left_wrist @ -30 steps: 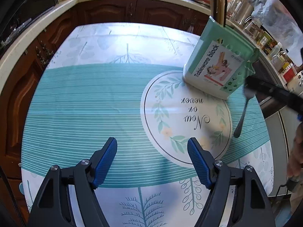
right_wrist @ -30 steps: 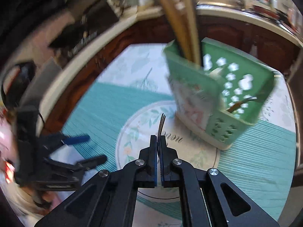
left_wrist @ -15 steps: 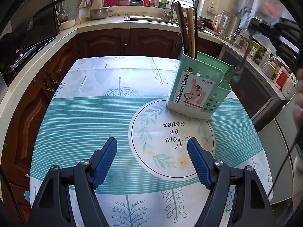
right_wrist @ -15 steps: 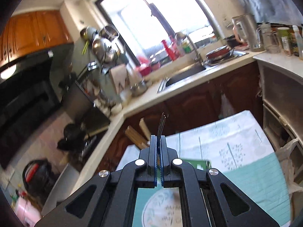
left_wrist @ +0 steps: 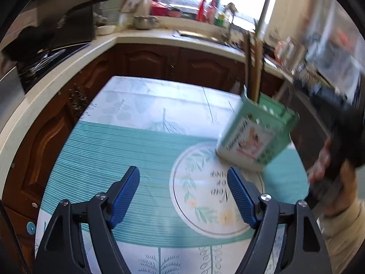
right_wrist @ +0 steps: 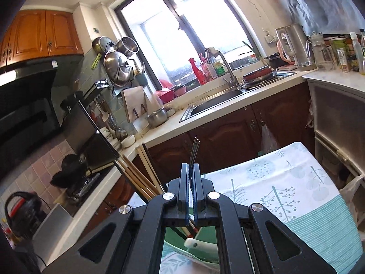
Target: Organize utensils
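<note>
Right gripper (right_wrist: 191, 189), jaws pressed together on a fork (right_wrist: 194, 153) whose tines point up toward the window (right_wrist: 182, 29). Below the gripper: green utensil holder (right_wrist: 203, 244) containing wooden chopsticks (right_wrist: 141, 178) and a white-handled utensil (right_wrist: 194, 243). Right: patterned tablecloth (right_wrist: 285, 194). Behind: sink (right_wrist: 214, 102) and faucet (right_wrist: 224, 66) on the worktop (right_wrist: 251, 91)

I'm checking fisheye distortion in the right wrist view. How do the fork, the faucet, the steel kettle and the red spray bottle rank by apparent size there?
Largest to smallest as they look:
1. Faucet and steel kettle: alike, not ranked.
2. Fork, only its tines showing above the shut right hand-held gripper, and near the camera.
3. Red spray bottle.
</note>
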{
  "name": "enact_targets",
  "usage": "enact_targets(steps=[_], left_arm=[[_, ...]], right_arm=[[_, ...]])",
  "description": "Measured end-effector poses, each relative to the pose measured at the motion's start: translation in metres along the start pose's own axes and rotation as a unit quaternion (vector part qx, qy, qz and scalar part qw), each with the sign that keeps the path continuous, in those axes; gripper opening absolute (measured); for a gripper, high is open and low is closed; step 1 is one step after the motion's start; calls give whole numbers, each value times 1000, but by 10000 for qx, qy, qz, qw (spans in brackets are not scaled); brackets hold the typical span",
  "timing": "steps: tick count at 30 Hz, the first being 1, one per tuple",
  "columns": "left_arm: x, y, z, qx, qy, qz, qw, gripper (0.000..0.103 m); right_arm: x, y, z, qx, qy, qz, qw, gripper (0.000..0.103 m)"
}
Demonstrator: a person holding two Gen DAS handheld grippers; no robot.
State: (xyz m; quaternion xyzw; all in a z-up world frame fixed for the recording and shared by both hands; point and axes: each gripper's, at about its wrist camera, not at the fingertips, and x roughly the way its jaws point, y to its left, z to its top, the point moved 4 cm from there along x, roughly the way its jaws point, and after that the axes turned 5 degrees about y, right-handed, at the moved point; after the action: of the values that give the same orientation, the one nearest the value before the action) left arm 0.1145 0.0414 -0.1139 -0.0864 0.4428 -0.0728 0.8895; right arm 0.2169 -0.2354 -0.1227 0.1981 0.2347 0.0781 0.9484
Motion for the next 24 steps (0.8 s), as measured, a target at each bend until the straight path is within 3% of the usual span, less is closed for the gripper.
enact_targets(steps=[4, 5, 6, 8, 12, 19, 24], left_arm=[[-12, 19, 9, -405, -270, 116, 9987, 90], [-13, 21, 10, -439, -282, 167, 9985, 91], [-14, 23, 10, -456, -277, 244, 9983, 92], [-13, 25, 9, -445, -219, 364, 9981, 94], [-11, 24, 3, -395, 22, 496, 9980, 94], [-25, 10, -4, -192, 149, 534, 9983, 95], [-47, -7, -14, 199, 147, 573, 9981, 102]], right_arm=[[17, -13, -26, -59, 443, -174, 9988, 5], [18, -15, -33, -57, 550, -243, 9982, 12], [19, -20, -39, -40, 594, -296, 9978, 28], [14, -24, -46, -22, 531, -378, 9979, 49], [-5, -16, -57, -284, 492, -621, 9965, 51], [-51, 12, -88, -541, 910, -844, 9908, 51], [-101, 40, -116, -773, 1258, -1117, 9827, 65]])
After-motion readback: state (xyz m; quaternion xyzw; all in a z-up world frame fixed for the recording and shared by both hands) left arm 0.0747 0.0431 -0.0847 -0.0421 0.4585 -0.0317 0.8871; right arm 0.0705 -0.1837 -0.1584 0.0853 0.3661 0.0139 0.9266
